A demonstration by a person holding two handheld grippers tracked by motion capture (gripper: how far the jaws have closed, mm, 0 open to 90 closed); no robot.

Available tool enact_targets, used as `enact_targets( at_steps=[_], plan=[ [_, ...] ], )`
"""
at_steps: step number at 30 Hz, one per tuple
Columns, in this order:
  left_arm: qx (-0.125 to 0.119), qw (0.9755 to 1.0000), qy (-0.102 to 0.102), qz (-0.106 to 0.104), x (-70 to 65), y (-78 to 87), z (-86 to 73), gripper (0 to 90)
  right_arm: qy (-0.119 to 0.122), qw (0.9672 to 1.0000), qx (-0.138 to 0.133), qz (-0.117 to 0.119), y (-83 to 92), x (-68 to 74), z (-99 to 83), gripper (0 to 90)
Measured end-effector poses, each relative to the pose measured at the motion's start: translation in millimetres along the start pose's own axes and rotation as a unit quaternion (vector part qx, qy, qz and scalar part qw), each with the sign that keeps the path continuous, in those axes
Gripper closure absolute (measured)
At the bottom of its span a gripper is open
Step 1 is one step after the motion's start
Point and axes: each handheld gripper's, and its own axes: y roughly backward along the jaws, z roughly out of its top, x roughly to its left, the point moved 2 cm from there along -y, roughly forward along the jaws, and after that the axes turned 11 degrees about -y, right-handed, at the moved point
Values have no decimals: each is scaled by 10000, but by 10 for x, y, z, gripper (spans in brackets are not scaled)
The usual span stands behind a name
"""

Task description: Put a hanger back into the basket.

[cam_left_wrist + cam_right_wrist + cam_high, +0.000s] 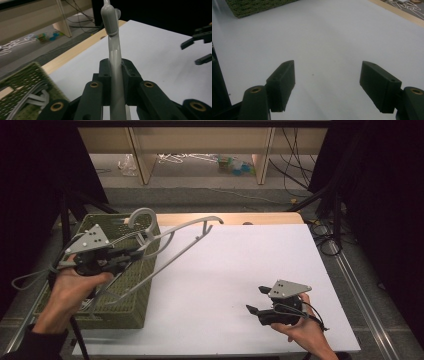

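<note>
My left gripper point(134, 254) is shut on a grey plastic clothes hanger point(176, 251), held in the air over the green basket point(131, 312) and the table's left side. The hanger's hook point(141, 215) curves up behind the gripper, and one arm reaches out toward the table's far middle. In the left gripper view the hanger's bar point(115, 62) runs straight up between the black jaws, which are pressed against it. My right gripper point(257, 299) rests low at the table's near right, open, with nothing between its jaws point(327, 85).
The green basket point(22, 77) at the table's left holds more grey hangers point(32, 98). The white table top point(240, 270) has a wooden strip along its far edge point(235, 218). Beyond the table are wooden shelf legs, cables and small items on the floor.
</note>
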Motion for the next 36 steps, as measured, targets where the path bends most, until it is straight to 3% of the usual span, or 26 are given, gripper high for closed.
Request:
enact_targets(
  at_steps=[2, 8, 9, 11, 15, 19, 23, 29, 36],
  plan=[
    [9, 10000, 3, 49, 33, 19, -6, 792, -36, 10000, 36, -11, 3, 3, -6, 294],
    [66, 9993, 74, 367, 287, 142, -105, 792, -43, 10000, 36, -15, 0, 3, -10, 294],
    [89, 9989, 80, 458, 378, 162, -153, 792, -48, 10000, 40, -8, 0, 4, -7, 292],
    [109, 9986, 100, 516, 417, 179, -178, 793, -54, 10000, 45, -7, -1, 5, -5, 289],
    [127, 9966, 104, 807, 635, 259, -306, 792, -72, 9999, 73, 4, -16, 4, -10, 272],
    [148, 9953, 177, 942, 738, 293, -391, 793, -93, 9999, 96, -9, -27, 4, -20, 261],
    [270, 9921, 345, 1173, 890, 337, -556, 793, -100, 9999, 102, 1, -33, 5, -17, 256],
    [394, 9902, 478, 1254, 1016, 365, -756, 792, -78, 9999, 108, 3, -44, -1, -24, 256],
    [372, 9899, 429, 1302, 1064, 425, -874, 792, -72, 9999, 145, 13, -59, -8, -31, 256]
  ],
)
